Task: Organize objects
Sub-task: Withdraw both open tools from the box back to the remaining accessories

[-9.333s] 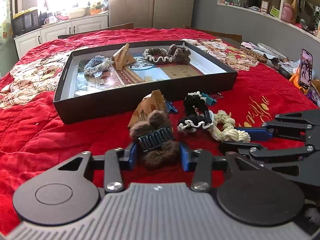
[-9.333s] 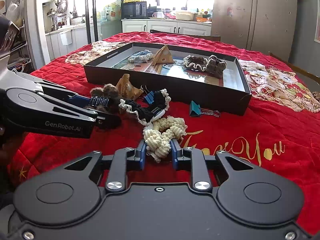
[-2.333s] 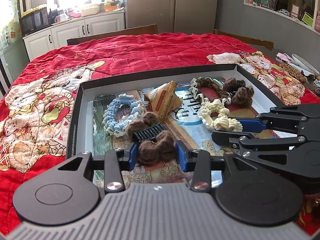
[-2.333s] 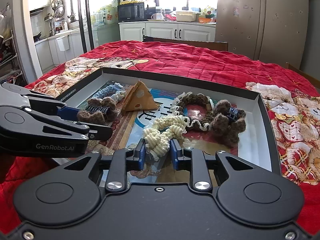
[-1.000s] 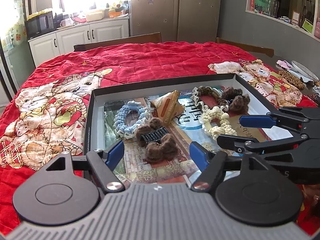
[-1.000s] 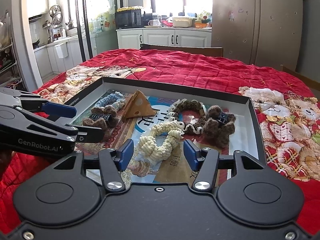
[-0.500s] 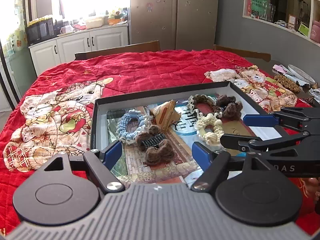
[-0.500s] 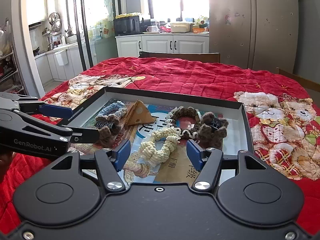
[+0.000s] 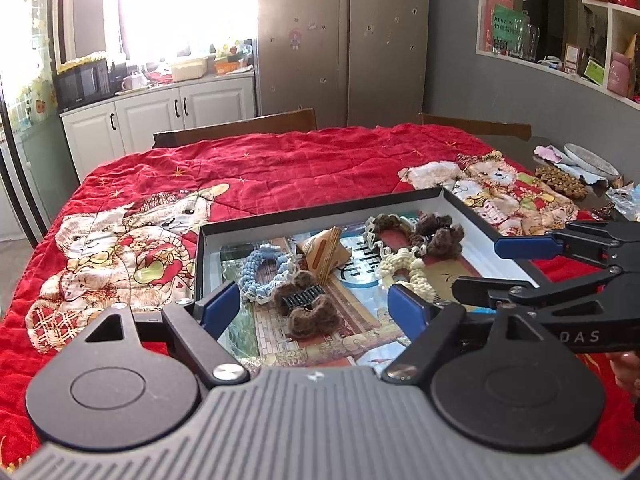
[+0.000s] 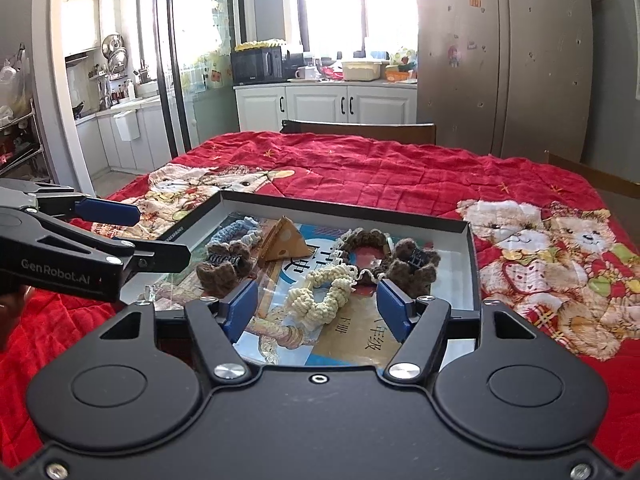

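A black shallow box (image 9: pixel 202 256) (image 10: pixel 471 264) lies on the red quilt. Inside it lie a brown fuzzy hair claw (image 9: pixel 306 308) (image 10: pixel 222 266), a cream braided scrunchie (image 9: pixel 404 268) (image 10: pixel 320 294), a blue braided scrunchie (image 9: pixel 260 268) (image 10: pixel 234 232), a tan wedge-shaped clip (image 9: pixel 324 248) (image 10: pixel 282 244), a brown scrunchie (image 9: pixel 386 226) (image 10: pixel 364 242) and a second brown fuzzy claw (image 9: pixel 438 234) (image 10: pixel 416 264). My left gripper (image 9: pixel 314 306) is open and empty above the box's near side. My right gripper (image 10: pixel 318 306) is open and empty, beside it over the box.
The red quilt with bear prints (image 9: pixel 120 240) (image 10: pixel 560 256) covers the table. Wooden chair backs (image 9: pixel 236 130) (image 10: pixel 360 130) stand at the far edge. Snacks and a plate (image 9: pixel 576 168) lie at the far right. Cabinets and a fridge stand behind.
Both grippers carried the brown claw and the cream scrunchie into the box, opened and let them go. Both have since drawn back and up, empty.
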